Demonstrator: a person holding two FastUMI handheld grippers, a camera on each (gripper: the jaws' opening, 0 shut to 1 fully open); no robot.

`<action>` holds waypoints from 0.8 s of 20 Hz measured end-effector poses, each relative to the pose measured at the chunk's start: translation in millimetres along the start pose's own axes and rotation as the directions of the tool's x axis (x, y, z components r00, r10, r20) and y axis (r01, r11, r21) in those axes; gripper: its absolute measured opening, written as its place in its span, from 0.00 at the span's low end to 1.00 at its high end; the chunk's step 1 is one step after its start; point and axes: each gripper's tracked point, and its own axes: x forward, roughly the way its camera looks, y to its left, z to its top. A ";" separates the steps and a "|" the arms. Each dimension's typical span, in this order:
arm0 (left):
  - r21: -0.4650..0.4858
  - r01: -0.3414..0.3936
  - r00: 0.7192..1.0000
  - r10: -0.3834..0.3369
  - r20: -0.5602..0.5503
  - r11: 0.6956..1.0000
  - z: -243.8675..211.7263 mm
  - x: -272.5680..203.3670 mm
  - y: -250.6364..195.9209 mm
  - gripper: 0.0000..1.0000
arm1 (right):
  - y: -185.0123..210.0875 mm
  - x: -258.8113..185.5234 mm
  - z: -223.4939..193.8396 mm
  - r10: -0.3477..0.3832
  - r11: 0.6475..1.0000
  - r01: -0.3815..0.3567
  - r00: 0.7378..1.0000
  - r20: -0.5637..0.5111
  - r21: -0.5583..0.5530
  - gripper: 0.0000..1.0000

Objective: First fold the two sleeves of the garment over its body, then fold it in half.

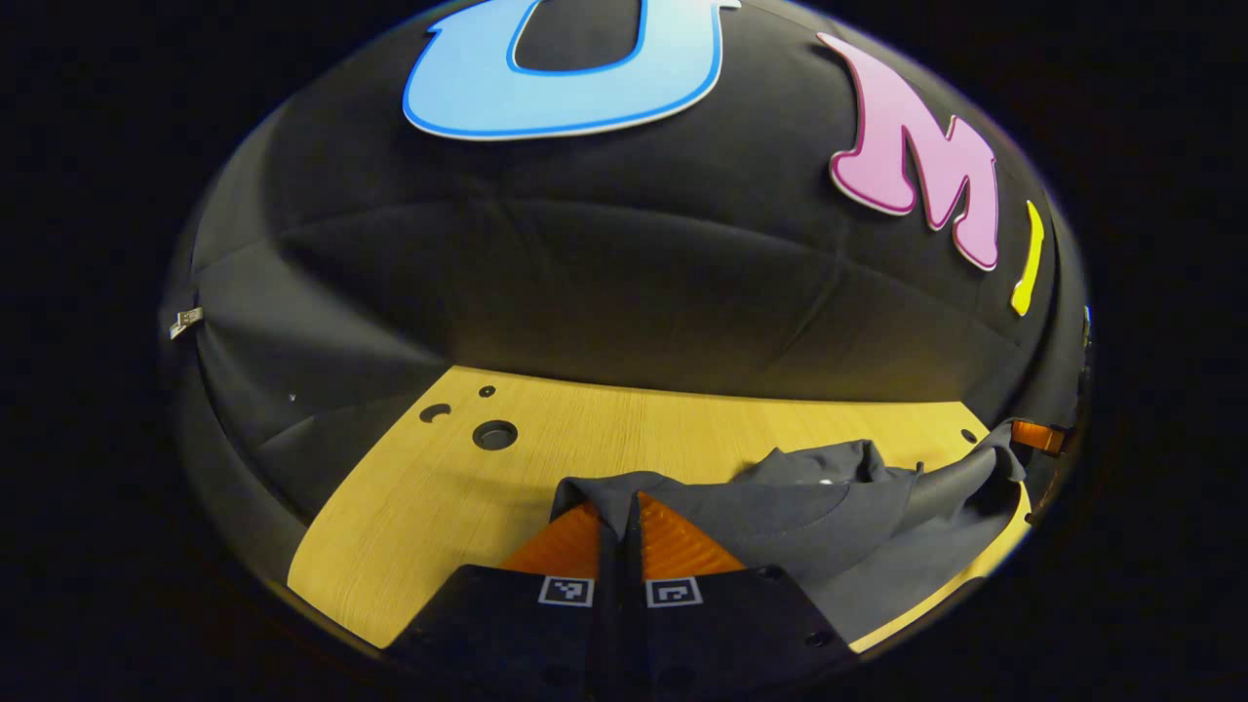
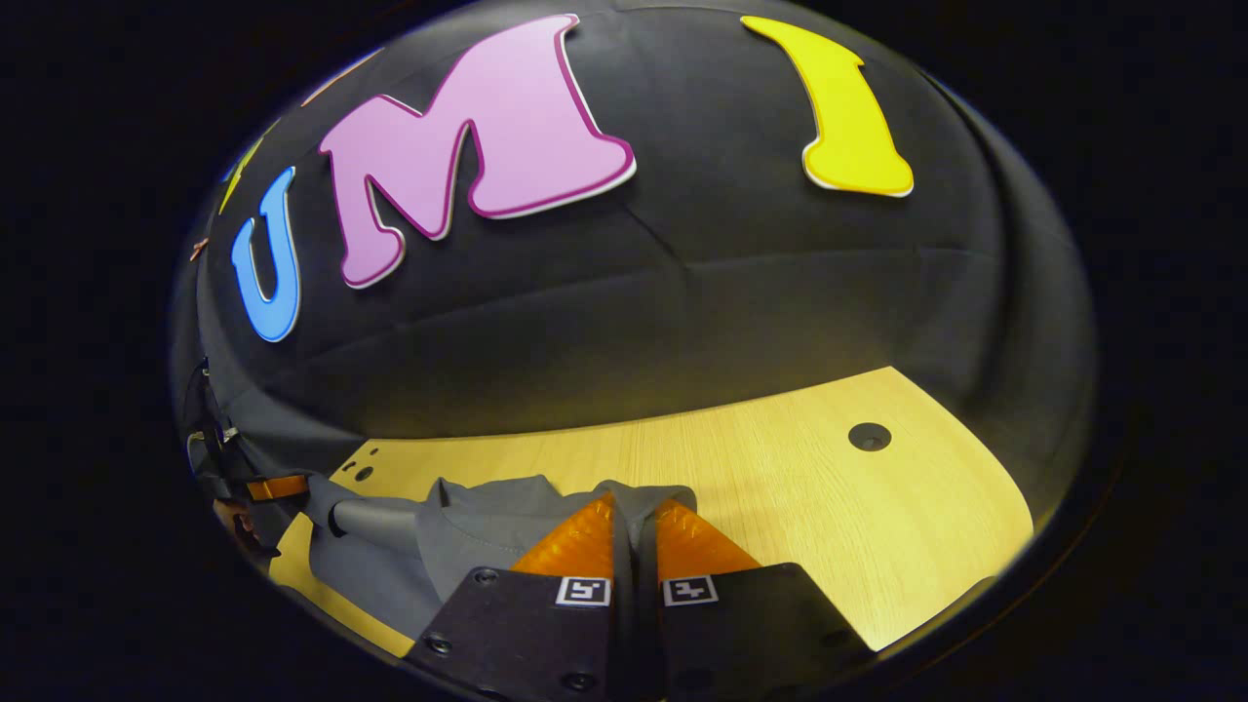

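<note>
Grey garment (image 1: 829, 517) lay bunched on the near part of the wooden table (image 1: 682, 429), its edges pinched between the closed orange fingers (image 1: 570, 541) of the left gripper (image 1: 624, 522) and of the right gripper (image 2: 634, 522), one at each side.

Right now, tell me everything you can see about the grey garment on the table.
The grey garment is dark grey, smooth woven-looking cloth, rumpled and bunched, not flat, lying on the light wooden table. A stitched seam curves across it. The left hand-held gripper pinches one edge between its orange fingers; the right hand-held gripper pinches another edge, and cloth stretches taut between them. No sleeve can be told apart.
</note>
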 end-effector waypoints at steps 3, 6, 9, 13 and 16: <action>0.051 -0.015 0.999 0.017 -0.030 0.999 -15.0 21.9 0.6 0.05 | -8.6 25.3 -22.0 -0.017 1.000 0.017 0.999 -0.028 0.003 0.05; 0.083 -0.019 1.000 0.019 -0.003 0.996 -15.3 35.3 -3.2 0.05 | -18.1 43.7 -42.4 -0.034 0.999 0.036 0.997 -0.071 0.028 0.05; 0.101 -0.030 0.999 0.031 -0.009 0.994 -24.6 42.3 -5.6 0.05 | -23.5 54.6 -58.1 -0.052 0.998 0.056 0.993 -0.104 0.037 0.05; 0.117 -0.026 0.999 0.031 -0.037 0.993 -42.4 45.3 -5.3 0.12 | -22.8 57.6 -72.1 -0.055 0.996 0.064 0.988 -0.145 0.056 0.13; 0.104 -0.027 0.999 0.031 -0.040 0.994 -45.7 43.6 -5.7 0.39 | -24.9 53.2 -81.9 -0.060 0.995 0.072 0.981 -0.182 0.062 0.20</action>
